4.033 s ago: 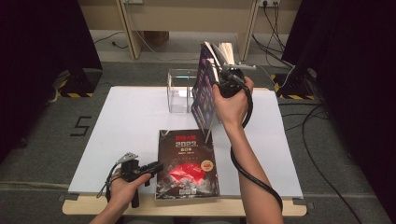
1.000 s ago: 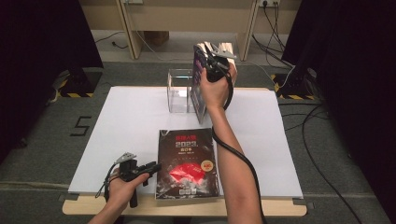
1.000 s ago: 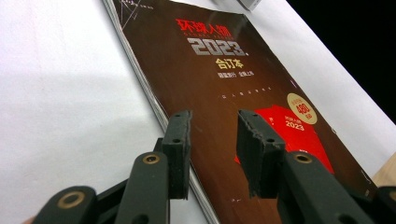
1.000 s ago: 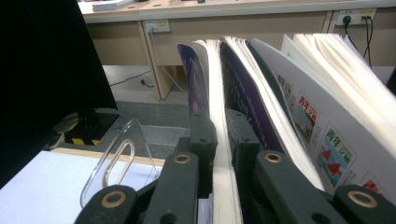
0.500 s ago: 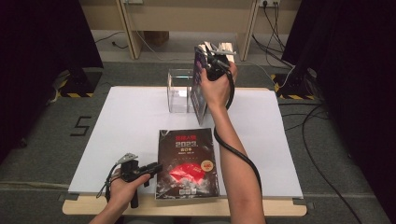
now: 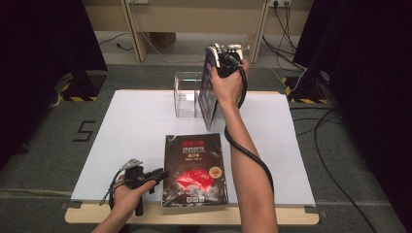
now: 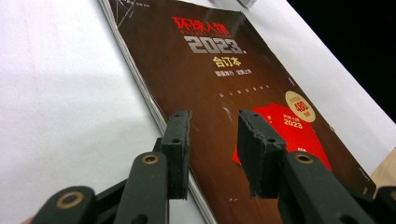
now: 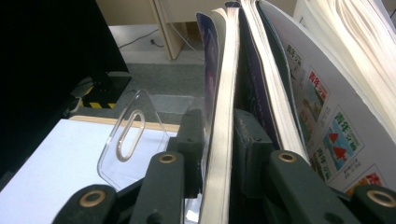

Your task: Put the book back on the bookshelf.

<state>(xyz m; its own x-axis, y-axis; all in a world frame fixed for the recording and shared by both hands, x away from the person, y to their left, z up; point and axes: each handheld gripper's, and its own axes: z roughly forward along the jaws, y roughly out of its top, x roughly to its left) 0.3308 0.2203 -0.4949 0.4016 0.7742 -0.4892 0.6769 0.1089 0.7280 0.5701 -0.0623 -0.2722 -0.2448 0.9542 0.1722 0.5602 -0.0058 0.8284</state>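
Since four seconds ago, the purple magazine (image 6: 208, 87) has been carried from above the right of the clear acrylic stand (image 6: 187, 94) to right beside it, where it is now seen upright, its lower edge down at the white table (image 6: 121, 131). That magazine is flanked at its top edge by the right hand-held gripper (image 6: 224, 54), whose jaws have just been opening; in the right gripper view the magazine's spine (image 8: 223, 116) is seen between the two pads, with a sliver of slack at the right pad, so the hold looks loosened rather than pressed. More magazines (image 8: 299, 84) are seen standing just right of it in that view, and the stand's clear wall (image 8: 130, 140) to its left. Well nearer the person than the stand, the dark 2023 magazine (image 6: 196, 170) is lying flat. At its left edge the left hand-held gripper (image 6: 158, 174) is held part-open, with nothing gripped, the jaws poised over the cover (image 7: 224, 93).
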